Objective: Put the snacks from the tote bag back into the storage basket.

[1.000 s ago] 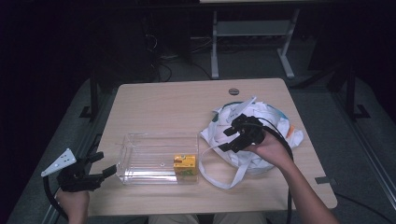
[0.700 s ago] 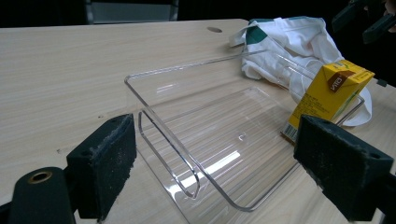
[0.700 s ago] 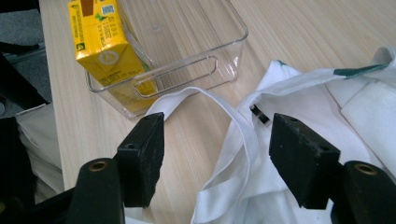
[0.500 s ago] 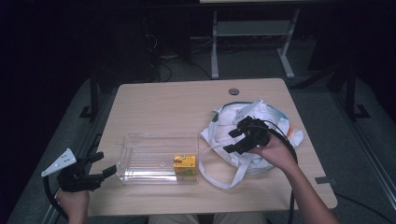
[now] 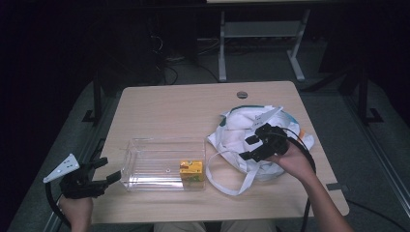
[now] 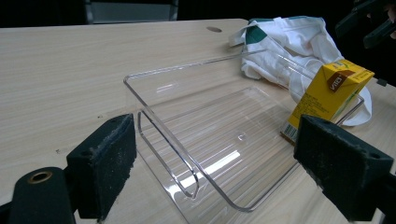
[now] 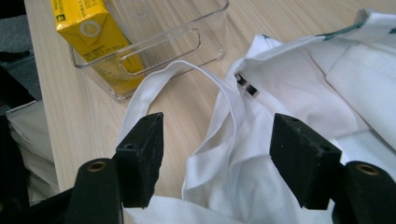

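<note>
Nearest, at the table's point(image 5: 159, 104) front-left corner, the left gripper point(image 5: 104, 174) hangs just off the edge, jaws wide and empty, facing the clear bin point(image 5: 164, 164). A yellow carton point(image 5: 191, 170) stands in the bin's right end. Right of it, the right gripper point(image 5: 249, 147) hovers over the white bag point(image 5: 237, 133), jaws wide, holding nothing. Toward the far edge, the tabletop lies bare.
</note>
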